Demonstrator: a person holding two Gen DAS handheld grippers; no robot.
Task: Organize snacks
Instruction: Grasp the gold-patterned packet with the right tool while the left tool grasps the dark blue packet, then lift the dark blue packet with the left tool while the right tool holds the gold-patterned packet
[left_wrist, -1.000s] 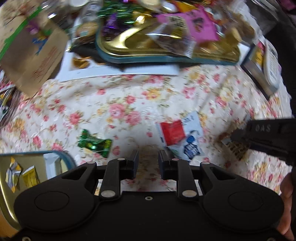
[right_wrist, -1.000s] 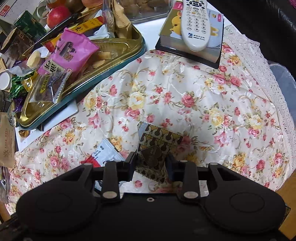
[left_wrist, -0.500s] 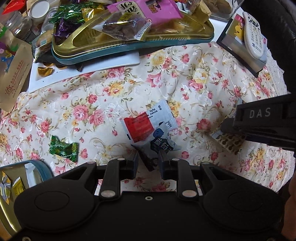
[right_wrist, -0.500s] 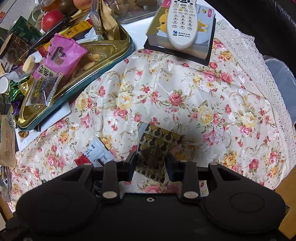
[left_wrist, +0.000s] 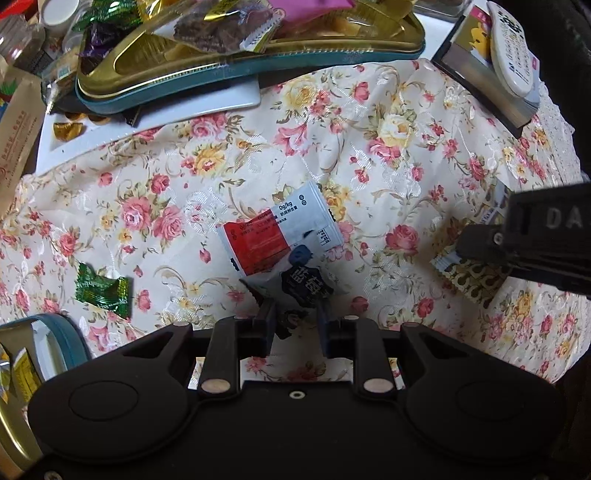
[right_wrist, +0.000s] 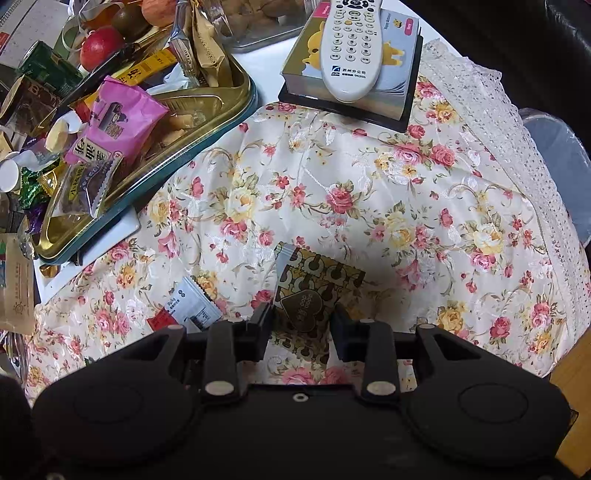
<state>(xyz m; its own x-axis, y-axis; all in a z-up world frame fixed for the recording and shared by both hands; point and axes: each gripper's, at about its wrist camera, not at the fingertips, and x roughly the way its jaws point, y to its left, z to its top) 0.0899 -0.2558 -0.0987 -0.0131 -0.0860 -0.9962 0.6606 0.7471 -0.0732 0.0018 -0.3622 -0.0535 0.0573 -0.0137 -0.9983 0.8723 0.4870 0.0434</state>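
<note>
Two loose snack packets lie on the floral cloth (right_wrist: 369, 192) over the tabletop, each with a gripper poised straight above it. Left wrist view: the left gripper (left_wrist: 295, 314) straddles the near end of the red-and-white packet (left_wrist: 280, 230), at frame centre; its fingers (left_wrist: 266, 317) are spreading, the packet's dark printed end lies between them, and no pad visibly presses on it. Right wrist view: the right gripper (right_wrist: 302, 317) straddles the gold patterned packet (right_wrist: 314, 291), lower centre; whether its fingers (right_wrist: 263, 319) pinch the packet or merely flank it cannot be told. A green wrapped candy (left_wrist: 101, 290) lies at left on the cloth.

Step in hand, by judgement: the pick-up of both packets. The next move calls for the fingers to close on each thin, flat wrapper and lift it cleanly off the cloth, then carry it toward the gold tray (right_wrist: 236, 107), upper left, already piled with snacks.
</note>
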